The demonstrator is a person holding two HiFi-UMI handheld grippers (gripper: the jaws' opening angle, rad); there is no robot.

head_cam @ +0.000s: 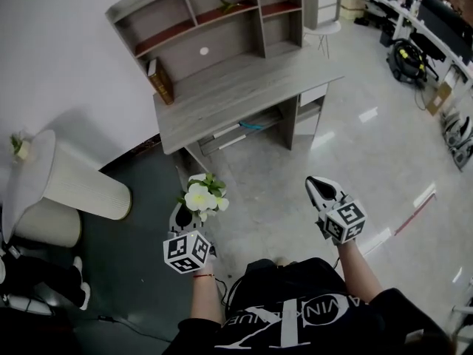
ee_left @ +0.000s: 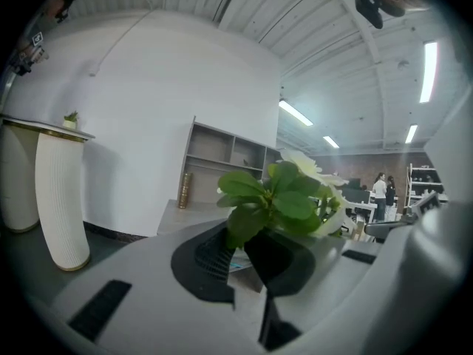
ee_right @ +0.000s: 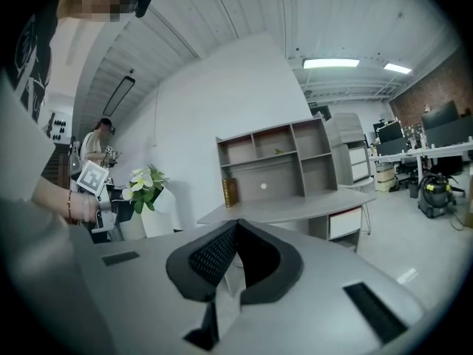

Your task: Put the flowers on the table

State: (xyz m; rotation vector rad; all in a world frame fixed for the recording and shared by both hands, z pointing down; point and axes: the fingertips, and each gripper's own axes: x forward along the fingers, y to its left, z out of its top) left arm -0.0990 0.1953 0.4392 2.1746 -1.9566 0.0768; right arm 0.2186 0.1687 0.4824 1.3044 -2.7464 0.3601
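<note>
The left hand-held gripper (head_cam: pixel 189 211) is clamped on a bunch of white flowers (head_cam: pixel 201 196) with green leaves, the stems pinched between its jaws and the blooms standing upright above them. The bunch is up in the air over the floor, in front of the grey desk surface (head_cam: pixel 244 95), not on it. The right hand-held gripper (head_cam: pixel 323 189) sits off to the other side, jaws together with nothing between them. On the surface, a brown book (head_cam: pixel 160 80) stands by the shelf unit (head_cam: pixel 211 9). A white ribbed pedestal (head_cam: pixel 77 187) stands away to the left.
</note>
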